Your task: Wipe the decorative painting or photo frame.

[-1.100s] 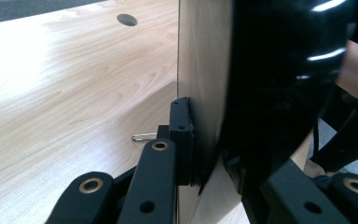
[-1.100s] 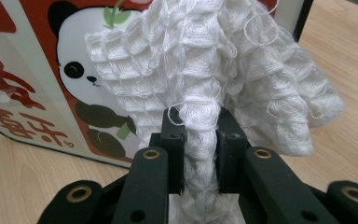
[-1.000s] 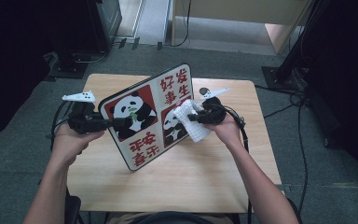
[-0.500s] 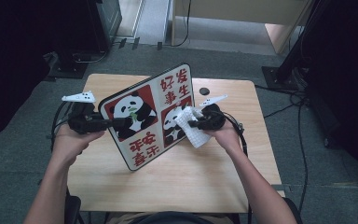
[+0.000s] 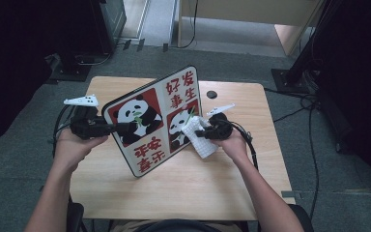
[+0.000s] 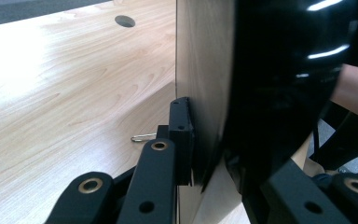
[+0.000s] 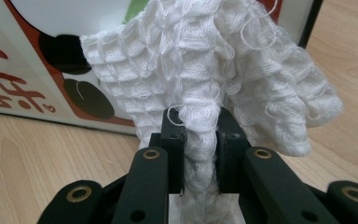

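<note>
Panda board (image 5: pixel 152 121) stands tilted on its lower edge over the middle of the wooden table (image 5: pixel 183 188), printed face toward the person: two panda pics on red squares, red characters on white squares, thin black rim. Its near corner rests on the tabletop; top corner leans away toward the far edge.

White waffle cloth (image 5: pixel 199 140) is pressed against the board's right-hand panda square, hanging down just beside the lower right edge. In the right gripper view the cloth (image 7: pixel 205 79) bunches up w/ loose threads, and a fold of it sits pinched between the right gripper (image 7: pixel 200 154) jaws, which clamp tight on it. The board's (image 7: pixel 23 93) red-and-white face is right behind the cloth, touching it.

Left gripper (image 5: pixel 121 128) grips the board's left edge. In the left gripper view the board (image 6: pixel 205 84) runs edge-on between the jaws, wood-coloured back on one side, dark glossy face on the other; jaws of the left gripper (image 6: pixel 214 163) are pressed onto it from both sides, though the far jaw is prob. partly hidden by the glossy face.

Small dark hole (image 5: pixel 211 94) sits in the table near the far edge, apart from the board.
</note>
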Demonstrator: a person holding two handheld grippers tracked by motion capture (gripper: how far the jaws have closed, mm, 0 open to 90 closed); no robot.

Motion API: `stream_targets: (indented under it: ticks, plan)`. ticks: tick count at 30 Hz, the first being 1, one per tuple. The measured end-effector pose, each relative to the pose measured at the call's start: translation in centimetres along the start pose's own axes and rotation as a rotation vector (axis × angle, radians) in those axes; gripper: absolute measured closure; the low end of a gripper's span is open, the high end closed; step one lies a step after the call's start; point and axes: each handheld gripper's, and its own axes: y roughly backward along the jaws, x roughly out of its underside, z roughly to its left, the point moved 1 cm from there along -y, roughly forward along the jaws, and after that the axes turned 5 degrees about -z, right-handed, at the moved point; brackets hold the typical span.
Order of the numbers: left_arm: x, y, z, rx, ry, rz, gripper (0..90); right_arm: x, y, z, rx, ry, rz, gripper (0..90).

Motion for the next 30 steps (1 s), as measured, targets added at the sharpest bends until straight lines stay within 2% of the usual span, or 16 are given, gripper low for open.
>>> stream_targets:
  ticks: [17,24,30]
  plan:
    - [-0.1,-0.1,0.1,0.004,0.004,0.000,79.5,1.9,-1.4,-0.4,-0.006,-0.036,0.030,77.3]
    - [-0.1,-0.1,0.1,0.006,0.005,0.000,79.4,1.7,-1.1,-0.5,-0.005,-0.046,0.039,77.6]
    - [-0.1,-0.1,0.2,0.007,0.008,-0.004,79.2,1.0,-0.3,-0.6,-0.013,-0.082,0.044,78.6]
